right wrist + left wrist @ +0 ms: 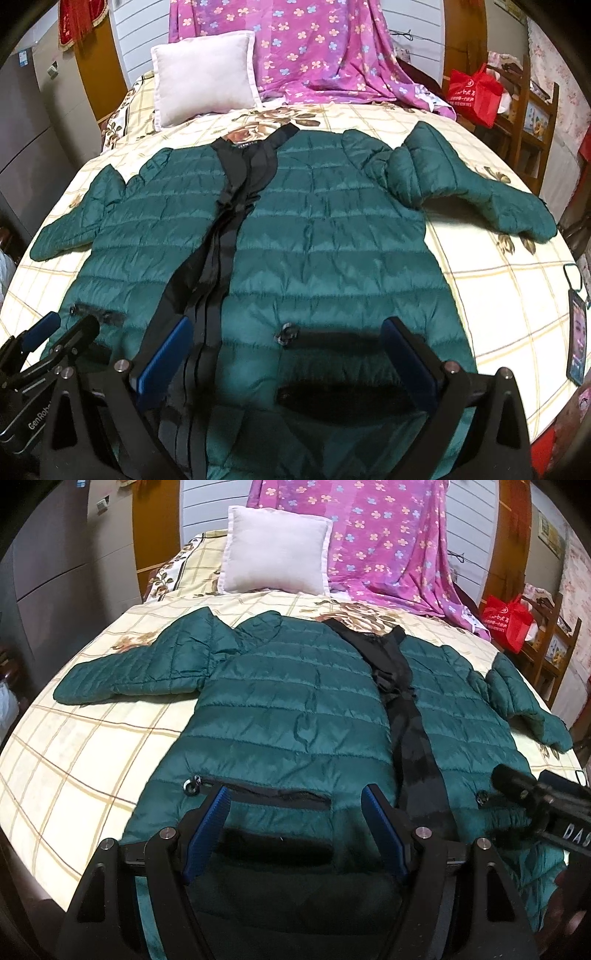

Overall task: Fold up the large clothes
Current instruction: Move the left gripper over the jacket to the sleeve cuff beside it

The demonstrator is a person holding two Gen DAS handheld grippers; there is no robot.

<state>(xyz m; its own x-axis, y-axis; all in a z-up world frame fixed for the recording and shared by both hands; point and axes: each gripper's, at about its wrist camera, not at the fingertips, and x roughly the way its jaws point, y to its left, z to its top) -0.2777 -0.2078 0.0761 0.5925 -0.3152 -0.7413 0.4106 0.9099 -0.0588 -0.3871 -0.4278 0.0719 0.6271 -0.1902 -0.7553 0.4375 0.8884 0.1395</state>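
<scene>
On the bed (pixel 92 746), spread flat over a cream checked sheet with brown flower prints: a dark green quilted jacket (pixel 295 709), front side up, open down the middle with its black lining (pixel 406 716) showing as a dark strip from collar to hem. Both sleeves thrown outward, one toward each side of the bed, the one seen at the right of the right wrist view bent at the elbow (pixel 480 199). Zipped pockets with round pulls low on either front panel (pixel 192 786). Hovering above the near hem, over the panel left of the lining: left hand-held gripper (pixel 295 812), blue pads standing well apart, nothing between them but the cloth below. Beside it, over the other panel: right hand-held gripper (pixel 288 350), jaws likewise spread wide and empty, inner pad above the edge of the black strip. Each gripper partly visible at the edge of the other's view. Beyond the collar, at the head of the bed: a pale pillow (pixel 273 554) propped upright, and next to it a purple blanket (pixel 388 546) with small flowers draped down onto the mattress. Off to the right, on wooden furniture: a red bag (pixel 472 92). Near the right bed edge: a phone (pixel 576 339) with its screen lit.
</scene>
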